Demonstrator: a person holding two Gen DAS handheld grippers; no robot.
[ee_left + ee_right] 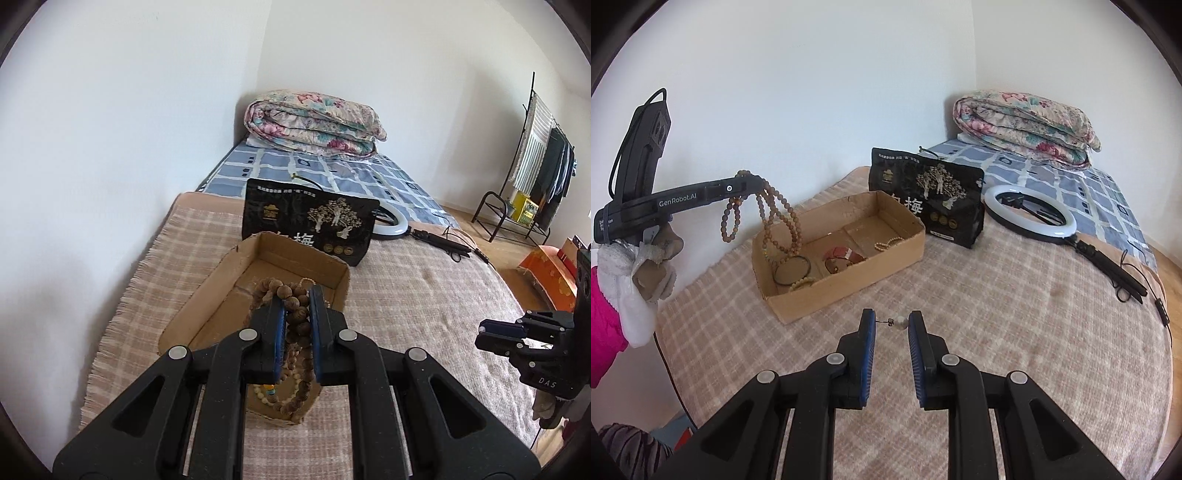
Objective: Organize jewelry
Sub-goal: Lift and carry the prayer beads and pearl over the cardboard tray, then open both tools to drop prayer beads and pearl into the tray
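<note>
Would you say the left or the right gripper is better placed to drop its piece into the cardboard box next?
Left, probably. The left gripper holds the wooden bead necklace directly over the cardboard box, while the right gripper, pinching a pearl earring, is short of the box.

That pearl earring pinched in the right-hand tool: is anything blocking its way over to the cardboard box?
Nothing visible does. Only bare checked blanket lies between the pearl earring and the open-topped cardboard box. The beaded necklace dangles from the left gripper over the box's left end only.
</note>
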